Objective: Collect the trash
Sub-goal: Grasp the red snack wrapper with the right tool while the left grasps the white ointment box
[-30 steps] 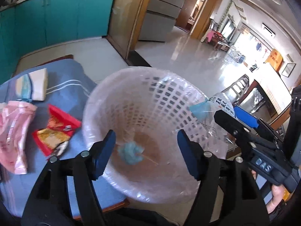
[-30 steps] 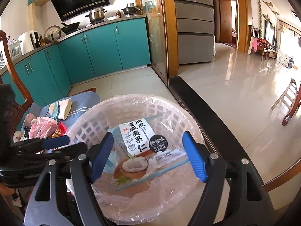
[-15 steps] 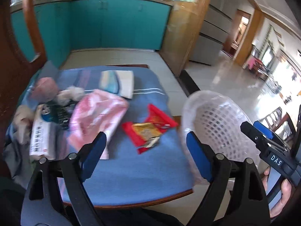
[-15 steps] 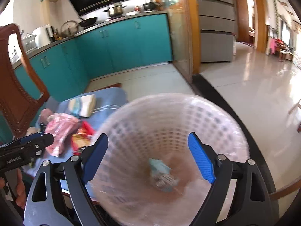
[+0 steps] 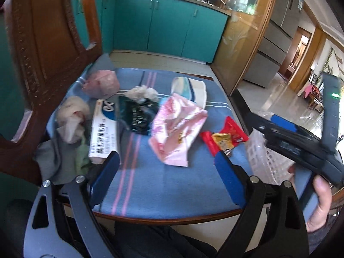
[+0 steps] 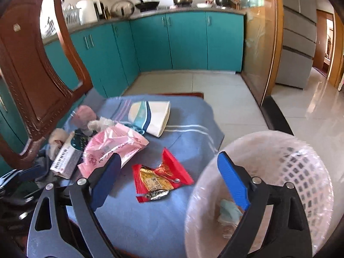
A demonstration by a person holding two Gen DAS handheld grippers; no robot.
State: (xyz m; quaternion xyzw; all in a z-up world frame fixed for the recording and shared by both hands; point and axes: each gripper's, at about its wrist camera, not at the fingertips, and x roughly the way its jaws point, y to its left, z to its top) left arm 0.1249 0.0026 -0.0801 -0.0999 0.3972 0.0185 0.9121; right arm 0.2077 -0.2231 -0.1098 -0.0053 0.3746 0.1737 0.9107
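A blue striped cloth (image 5: 163, 178) covers what looks like a chair seat; the carved wooden chair back (image 5: 43, 49) fills the far left and is cut off by the frame edge. Beside it, at the cloth's left edge, lie crumpled tissues (image 5: 72, 118) and a pink wad (image 5: 101, 83), blurred enough that their material is hard to judge. Next comes a white box (image 5: 104, 135) with printing too soft to read, its near end hidden behind the left tool's (image 5: 165, 178) finger. A dark crinkled wrapper (image 5: 137, 116) and another pale crumple (image 5: 142, 92) sit just right of the box, partly tucked under a pink plastic bag (image 5: 176, 129). Behind the bag lies a white pack with a blue stripe (image 6: 152, 116). Right of the bag, apart from it, is a red and yellow snack wrapper (image 6: 161, 176), torn open, with a silvery scrap at its near edge.

The left tool hangs over the near cloth, its jaws wide and opening further, with nothing between them. The right tool (image 6: 169, 180) is likewise spread and opening, empty; its right finger overlaps the basket in view. In the left wrist view its body crosses the right side, held by a hand (image 5: 320, 204) only partly seen.

Farthest right stands the white lattice basket (image 6: 301, 165) lined with clear film, just beside the cloth's edge; its far rim is cut off. A pale blue scrap (image 6: 229, 209) lies inside, half hidden behind the finger.
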